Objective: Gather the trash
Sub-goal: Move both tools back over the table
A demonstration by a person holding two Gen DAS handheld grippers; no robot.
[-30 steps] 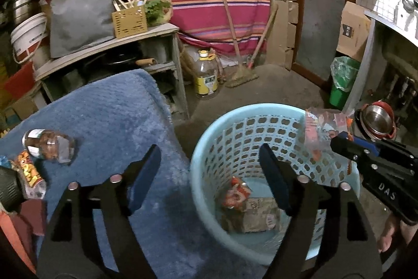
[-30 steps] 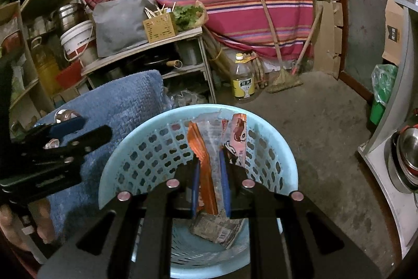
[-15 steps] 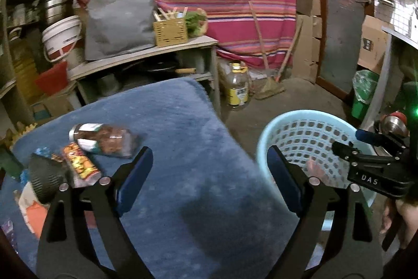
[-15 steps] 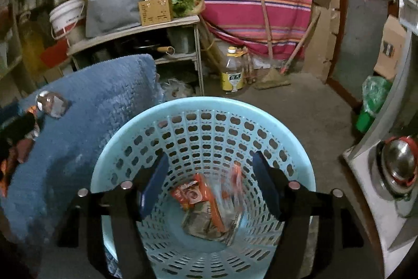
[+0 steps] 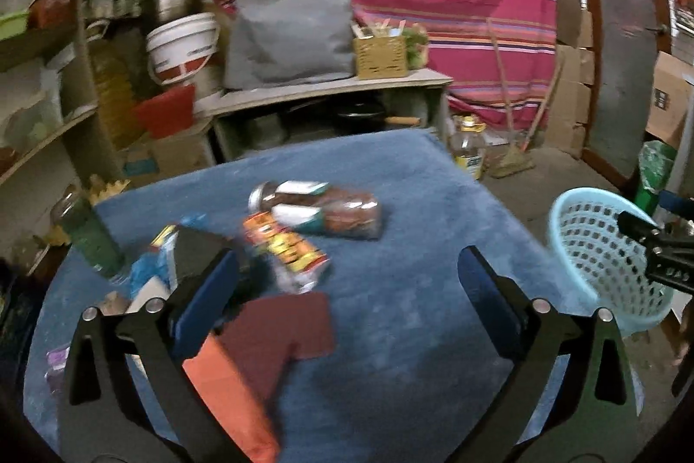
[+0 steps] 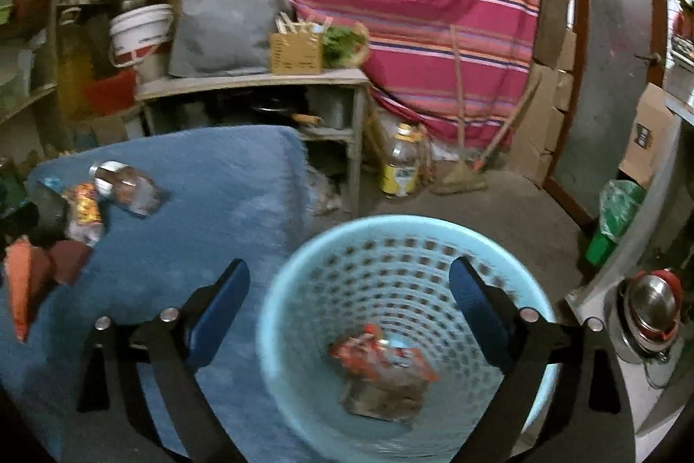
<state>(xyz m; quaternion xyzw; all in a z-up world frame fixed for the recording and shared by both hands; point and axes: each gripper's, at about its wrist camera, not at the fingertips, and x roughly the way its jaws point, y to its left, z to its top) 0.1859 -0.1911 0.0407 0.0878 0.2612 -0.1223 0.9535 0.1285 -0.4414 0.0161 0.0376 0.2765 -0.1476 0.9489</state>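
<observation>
While my right claw (image 6: 347, 315) hangs spread and empty over the basket (image 6: 303, 267), where wrappers (image 6: 381, 367) lie on the bottom, my left claw (image 5: 347, 302) faces the blue cloth (image 5: 412, 211), also spread with nothing in it. More trash waits there: a jar (image 5: 321, 211) on its side, a packet (image 5: 286, 246) touching it, so I aim for them.

Both fisheye views are dim and warm-toned, with black vignetting at the corners and bent lines near the rims. Motion blur smears the basket (image 6: 277, 333) and table litter; brightest patch at 3 o'clock.
</observation>
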